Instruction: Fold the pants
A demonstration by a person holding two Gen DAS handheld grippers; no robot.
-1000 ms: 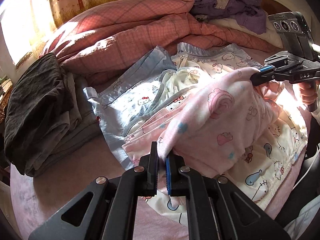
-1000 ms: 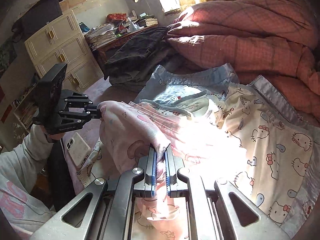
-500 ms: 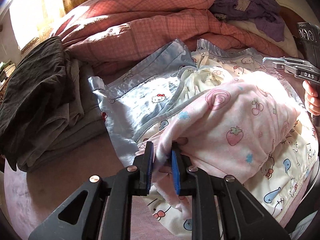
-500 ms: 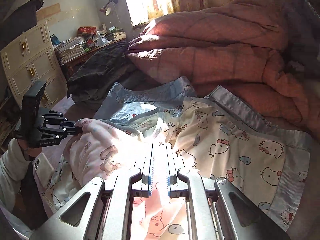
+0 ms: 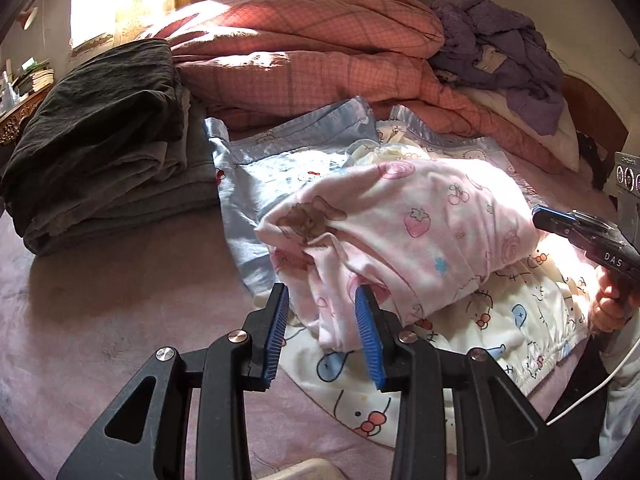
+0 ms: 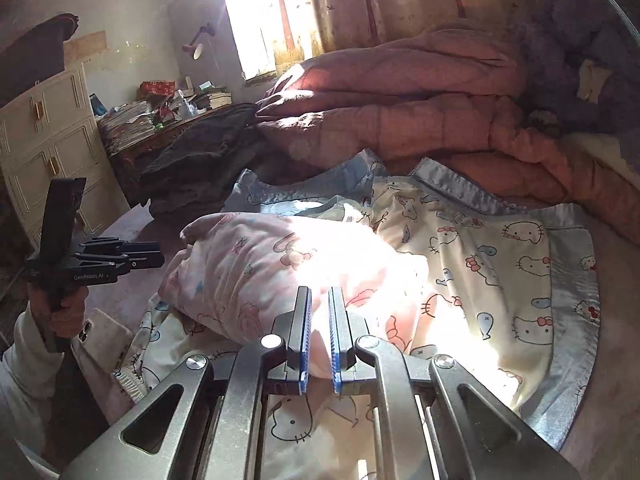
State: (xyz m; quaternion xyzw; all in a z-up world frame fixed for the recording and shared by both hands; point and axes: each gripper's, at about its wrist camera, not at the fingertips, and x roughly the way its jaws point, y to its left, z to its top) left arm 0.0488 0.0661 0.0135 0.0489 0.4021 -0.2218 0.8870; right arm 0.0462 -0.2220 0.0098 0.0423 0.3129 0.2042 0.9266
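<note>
Pink printed pants (image 5: pixel 404 220) lie folded into a thick bundle on a cream and blue cat-print blanket (image 5: pixel 496 344). They also show in the right wrist view (image 6: pixel 256 264). My left gripper (image 5: pixel 322 300) is open, its blue pads either side of the bundle's hanging near corner without pinching it. My right gripper (image 6: pixel 319 300) has its jaws a small gap apart with pink cloth between them at the bundle's other end. It also appears at the right edge of the left wrist view (image 5: pixel 560 220).
A stack of folded dark clothes (image 5: pixel 100 140) lies left of the blanket (image 6: pixel 500 248). A pink quilt (image 5: pixel 312 64) and purple garment (image 5: pixel 496 44) are heaped behind. A white phone (image 6: pixel 102 340) lies by the bed edge. A cabinet (image 6: pixel 48 148) stands at left.
Both grippers lowered the pink bundle onto the blanket. The left gripper opened wide and let go of it. The right gripper's jaws parted slightly and drew back toward the bundle's end.
</note>
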